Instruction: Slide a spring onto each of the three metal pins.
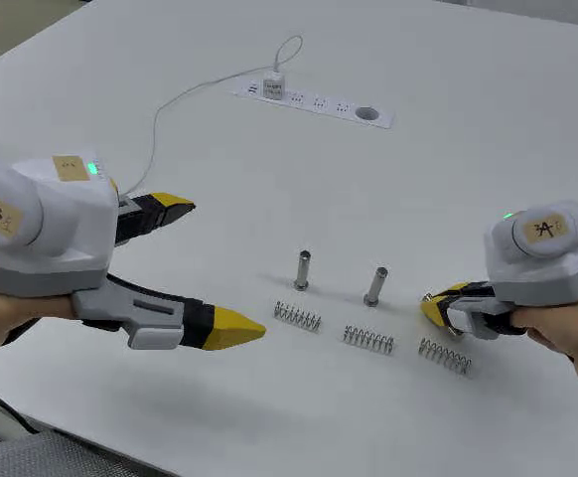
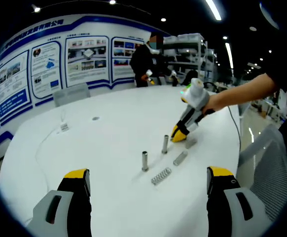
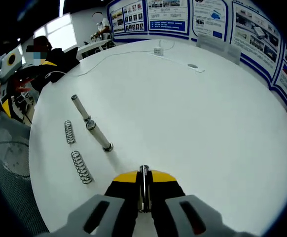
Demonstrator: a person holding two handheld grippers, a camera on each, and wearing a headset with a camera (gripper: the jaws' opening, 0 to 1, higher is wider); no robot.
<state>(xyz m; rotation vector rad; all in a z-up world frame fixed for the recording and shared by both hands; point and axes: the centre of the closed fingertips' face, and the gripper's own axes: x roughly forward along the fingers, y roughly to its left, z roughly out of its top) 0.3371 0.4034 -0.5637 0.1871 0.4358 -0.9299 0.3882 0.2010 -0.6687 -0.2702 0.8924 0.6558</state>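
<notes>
Springs (image 1: 444, 356) just beside the right claw (image 1: 433, 308) look light, squashy; pinch mid-coil. That claw clamps a stiff, slick pin (image 3: 143, 190); left claw (image 1: 219, 266) gapes empty.

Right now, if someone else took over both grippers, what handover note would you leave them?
Left gripper: open, empty, above the table to the left of the parts.
Right gripper: shut on the third pin, low beside the right spring.
Left pin and middle pin stand upright.
Left spring, middle spring and the right spring lie flat in a row in front of them.
Done: no spring is on a pin yet.
Left: all three springs.
</notes>
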